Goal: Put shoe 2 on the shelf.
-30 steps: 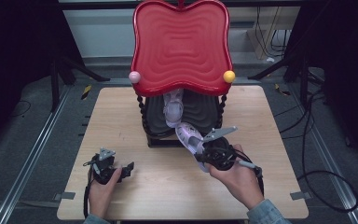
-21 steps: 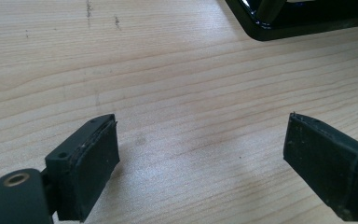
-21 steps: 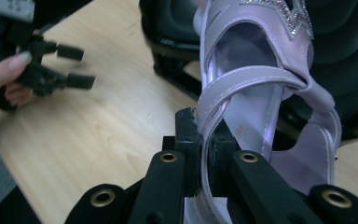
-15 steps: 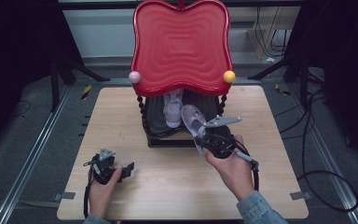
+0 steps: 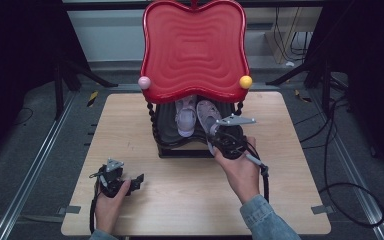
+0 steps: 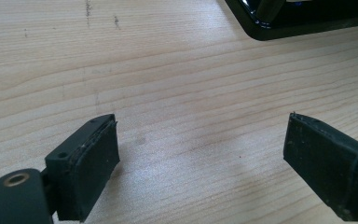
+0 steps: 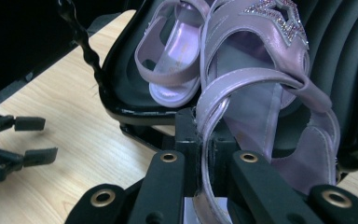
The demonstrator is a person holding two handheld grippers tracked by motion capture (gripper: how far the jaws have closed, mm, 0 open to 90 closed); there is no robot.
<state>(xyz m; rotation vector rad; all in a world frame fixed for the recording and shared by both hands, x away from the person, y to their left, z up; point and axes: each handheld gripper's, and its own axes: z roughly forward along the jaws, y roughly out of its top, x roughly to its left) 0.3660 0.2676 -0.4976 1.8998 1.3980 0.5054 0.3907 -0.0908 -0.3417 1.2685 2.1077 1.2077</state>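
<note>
A two-tier stand has a red wavy top tray (image 5: pixel 194 50) and a black lower shelf (image 5: pixel 167 135). One lilac sandal (image 5: pixel 185 117) (image 7: pixel 170 60) lies on that shelf. My right gripper (image 5: pixel 219 137) (image 7: pixel 207 140) is shut on the heel strap of a second lilac sandal (image 5: pixel 207 116) (image 7: pixel 261 70) with a glitter star. This sandal points in over the shelf, right beside the first one. Near the table's front left, my left gripper (image 5: pixel 139 181) (image 6: pixel 200 163) rests open over bare wood with nothing between its jaws.
The stand sits at the back middle of a wooden table (image 5: pixel 130 115). A pink ball (image 5: pixel 144 82) and a yellow ball (image 5: pixel 246 81) cap its twisted black posts. The shelf's base corner (image 6: pixel 279 23) lies ahead of the left gripper. Cables trail on the floor at the right.
My right gripper has carried the sandal away from the person and slightly up, in under the red tray beside the other sandal. The left gripper has stayed where it was.
</note>
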